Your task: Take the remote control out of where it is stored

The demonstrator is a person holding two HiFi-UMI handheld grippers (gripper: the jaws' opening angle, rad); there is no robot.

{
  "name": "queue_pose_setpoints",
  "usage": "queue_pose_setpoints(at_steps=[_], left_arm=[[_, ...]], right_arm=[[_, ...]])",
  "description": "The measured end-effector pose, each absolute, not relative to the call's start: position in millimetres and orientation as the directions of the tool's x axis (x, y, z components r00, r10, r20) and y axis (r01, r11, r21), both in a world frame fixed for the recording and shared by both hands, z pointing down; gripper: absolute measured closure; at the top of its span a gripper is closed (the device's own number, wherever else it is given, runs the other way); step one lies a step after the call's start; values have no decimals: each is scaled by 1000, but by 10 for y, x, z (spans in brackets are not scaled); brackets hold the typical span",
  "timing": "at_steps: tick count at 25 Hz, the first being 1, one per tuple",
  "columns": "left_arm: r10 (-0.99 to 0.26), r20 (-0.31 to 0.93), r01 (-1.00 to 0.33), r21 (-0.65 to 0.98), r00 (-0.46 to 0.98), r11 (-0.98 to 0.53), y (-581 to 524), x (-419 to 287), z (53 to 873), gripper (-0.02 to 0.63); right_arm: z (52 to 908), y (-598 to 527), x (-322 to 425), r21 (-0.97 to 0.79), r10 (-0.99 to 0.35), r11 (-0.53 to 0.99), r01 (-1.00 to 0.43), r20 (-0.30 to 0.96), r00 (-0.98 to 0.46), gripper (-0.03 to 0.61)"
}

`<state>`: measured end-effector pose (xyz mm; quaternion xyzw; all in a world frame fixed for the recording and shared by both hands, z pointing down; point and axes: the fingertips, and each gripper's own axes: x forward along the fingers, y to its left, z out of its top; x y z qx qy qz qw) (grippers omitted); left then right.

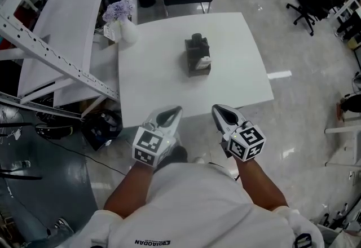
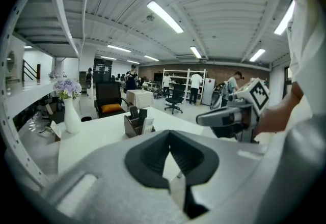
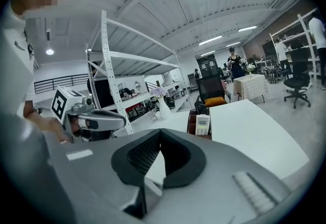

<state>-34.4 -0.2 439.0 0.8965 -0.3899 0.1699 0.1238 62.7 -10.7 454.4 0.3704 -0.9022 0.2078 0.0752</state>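
Left tongs [image 1: 177, 110] and right tongs [image 1: 216, 109], both shut; one holder [image 1: 197, 56], one vase [image 1: 128, 32]

Bright strip lights [image 2: 164, 16], warped, perhaps soft edges

In holder [image 3: 191, 126], dark remotes [image 3: 199, 109]: btm parts hidden, details too small.
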Motion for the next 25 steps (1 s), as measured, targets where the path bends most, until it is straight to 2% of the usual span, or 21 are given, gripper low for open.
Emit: queue_pose_setpoints(at_steps=[8,13,25], left_arm=[[-581,470,-703,129,665,-700,-369,-516,4605,612],[-566,458,-678,118,685,-725,-665,-636,4627,612],[-509,454,-621,134,731,-772,-1142,-744,4765,612]], right_arm=[[4694,-573,501,-296,-668,589,-752,345,-660,572],[4813,-849,438,-264,-692,551,-792,386,-610,571],[5053,-1301,381,-221,-743,449,-866,446,-499,502]])
